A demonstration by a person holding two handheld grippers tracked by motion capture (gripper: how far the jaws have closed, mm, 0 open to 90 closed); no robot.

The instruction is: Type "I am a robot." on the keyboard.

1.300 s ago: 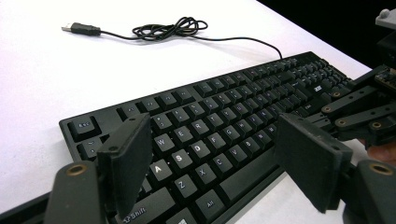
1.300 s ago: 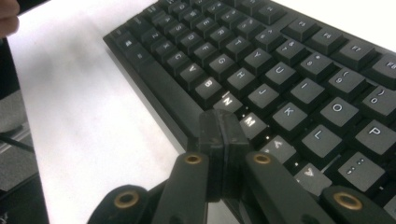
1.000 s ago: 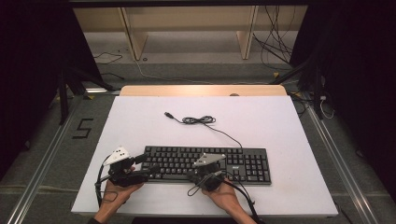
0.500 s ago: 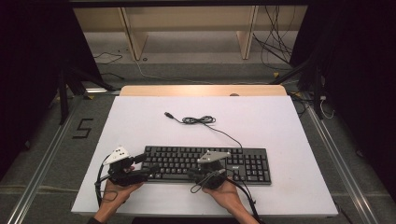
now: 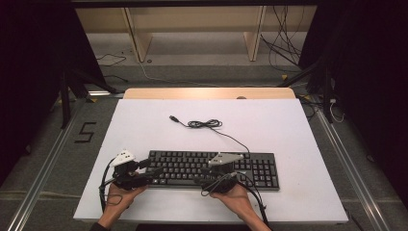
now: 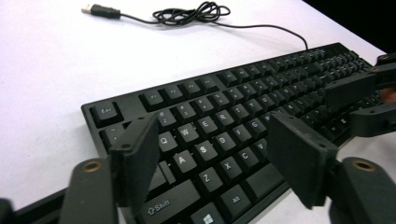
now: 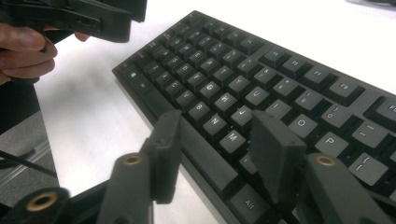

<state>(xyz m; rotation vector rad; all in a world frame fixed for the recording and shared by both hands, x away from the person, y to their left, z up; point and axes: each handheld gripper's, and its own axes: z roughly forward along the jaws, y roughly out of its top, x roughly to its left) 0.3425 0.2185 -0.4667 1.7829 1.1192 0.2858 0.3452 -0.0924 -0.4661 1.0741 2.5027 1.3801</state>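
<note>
- White and flat, the bench [image 5: 288,130] sits in a dim room with a grey floor around it and pale wooden shelving beyond its far edge.
- A black full-size computer keyboard [image 5: 214,168] lies flat on the near half of the bench, its long side running across the high view, close to the person's edge.
- Its thin black cable [image 5: 207,124] runs from the keyboard's far edge to a small loose coil near the bench's middle and ends in a USB plug [image 5: 173,118] lying free on the white surface.
- The left gripper [image 5: 149,169] is held low at the keyboard's left end; its fingers stand well apart over the letter and shift keys, with nothing pressed between them, and they have just been closing a little.
- In the left gripper view the two black finger pads [image 6: 137,161] hang above the keys from about Q to X.
- The right gripper [image 5: 204,173] is held at the keyboard's near edge, about its middle; its fingers have just been opening and now stand apart above the space bar and the keys near M, gripping nothing.
- Both of the person's hands rest low at the bench's near edge, the left hand [image 5: 118,199] and the right hand [image 5: 233,197] each wrapped around a gripper body.
</note>
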